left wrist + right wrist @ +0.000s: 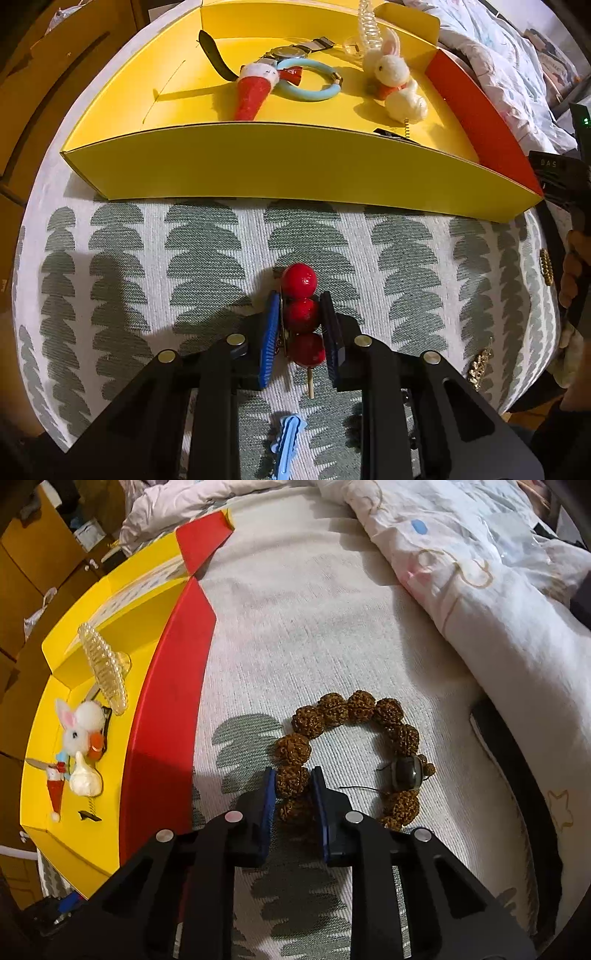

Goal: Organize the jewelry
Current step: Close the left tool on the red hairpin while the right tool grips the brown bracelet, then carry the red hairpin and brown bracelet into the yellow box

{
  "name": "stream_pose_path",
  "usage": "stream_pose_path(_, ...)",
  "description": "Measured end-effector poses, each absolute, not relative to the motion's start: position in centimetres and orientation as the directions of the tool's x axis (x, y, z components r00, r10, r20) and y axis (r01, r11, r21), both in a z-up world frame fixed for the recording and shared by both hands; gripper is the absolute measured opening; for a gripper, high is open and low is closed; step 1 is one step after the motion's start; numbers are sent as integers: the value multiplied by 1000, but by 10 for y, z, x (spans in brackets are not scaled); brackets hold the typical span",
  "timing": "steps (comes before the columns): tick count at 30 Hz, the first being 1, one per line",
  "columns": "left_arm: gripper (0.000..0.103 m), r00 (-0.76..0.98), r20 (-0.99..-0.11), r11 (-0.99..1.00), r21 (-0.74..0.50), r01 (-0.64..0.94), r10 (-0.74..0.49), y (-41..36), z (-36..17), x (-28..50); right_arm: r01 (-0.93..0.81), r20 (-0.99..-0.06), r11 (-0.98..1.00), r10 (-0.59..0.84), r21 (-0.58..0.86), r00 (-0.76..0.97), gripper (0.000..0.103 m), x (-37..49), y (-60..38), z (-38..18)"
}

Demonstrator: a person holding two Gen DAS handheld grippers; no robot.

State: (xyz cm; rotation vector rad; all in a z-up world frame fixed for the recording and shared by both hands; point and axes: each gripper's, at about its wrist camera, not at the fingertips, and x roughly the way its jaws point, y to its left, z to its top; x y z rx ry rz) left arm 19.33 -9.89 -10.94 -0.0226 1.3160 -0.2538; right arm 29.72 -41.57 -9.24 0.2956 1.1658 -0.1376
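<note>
My left gripper [301,314] is shut on a hair clip of three red balls on a stick [300,281], just above the patterned cloth. A yellow box [295,166] lies ahead of it and holds a watch [286,52], a blue ring bracelet [314,83], a Santa hat clip [255,92] and a white rabbit clip [391,74]. My right gripper [292,788] is shut on a brown bead bracelet [354,705] lying on the cloth, right of the box [40,738] and its red flap [166,701].
A blue hair clip [288,439] lies below the left gripper. Gold pieces [480,365] lie at the cloth's right edge. A pearl comb [105,668] lies in the box. A rumpled quilt [480,572] lies at the right. Wooden cabinets stand at the left.
</note>
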Motion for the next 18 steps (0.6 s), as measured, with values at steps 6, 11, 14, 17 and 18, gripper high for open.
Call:
stream_pose_path(6,22,240,-948,968,-163,192,-207,-104,-98,189,267,-906,946,56,183,420,21,292,-417,-79)
stream_pose_path(11,22,254,-943,966,-167,196,-214,-104,-94,188,274,-872,937,59,216,485,21,283,-420,-52)
stream_pose_path(14,22,265,-938,965,-173,198,-222,-100,-88,184,270,-853,931,72,243,517,21,278,-422,-39)
stream_pose_path(17,22,276,-934,964,-174,201,-226,-99,-84,185,264,-832,926,85,269,549,21,274,-423,-26)
stream_pose_path(18,22,280,-933,964,-175,202,-227,-98,-82,184,259,-831,926,92,273,549,20,274,-422,-22)
